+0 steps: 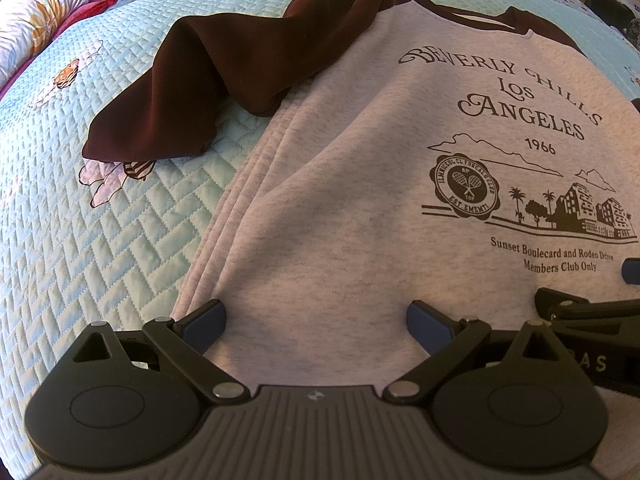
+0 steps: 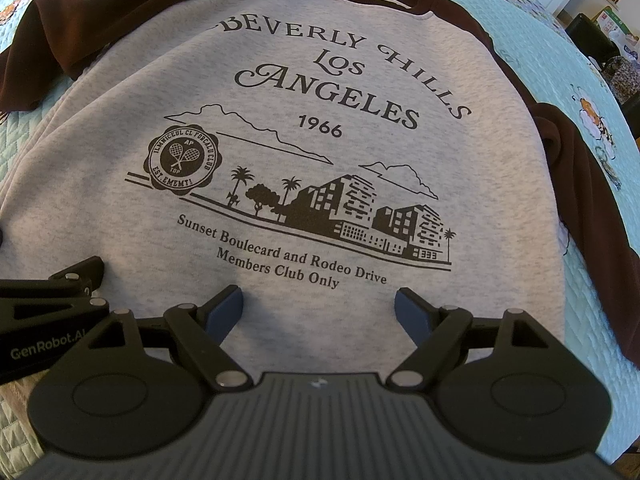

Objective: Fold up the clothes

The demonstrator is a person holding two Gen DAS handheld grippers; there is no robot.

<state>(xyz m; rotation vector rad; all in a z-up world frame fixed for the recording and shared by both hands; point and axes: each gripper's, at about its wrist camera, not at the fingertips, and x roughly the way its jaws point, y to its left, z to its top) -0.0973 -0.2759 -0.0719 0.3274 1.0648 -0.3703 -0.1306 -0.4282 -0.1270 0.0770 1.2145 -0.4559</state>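
Clearly folding has not begun: the sweatshirt [image 2: 280,80] lies face-up on the bed [image 1: 100,220], sleeves [image 1: 180,92] loose. Left hand-held gripper [image 1: 316,320] and right hand-held gripper [image 2: 318,306] hover over its hem, jaws wide, empty. Next, pinch the hem or a sleeve.

sweatshirt [image 2: 256,80] hem hidden beneath the right gripper [image 2: 319,308] body; same under the left gripper [image 1: 316,326] in the left wrist view. right sleeve [image 2: 592,184] runs off the frame edge, cuff not visible. left sleeve [image 1: 168,92] bunched, covering part of a bee print on the quilt [image 1: 80,220]. boxes [image 2: 612,20] beyond the bed too small to identify.
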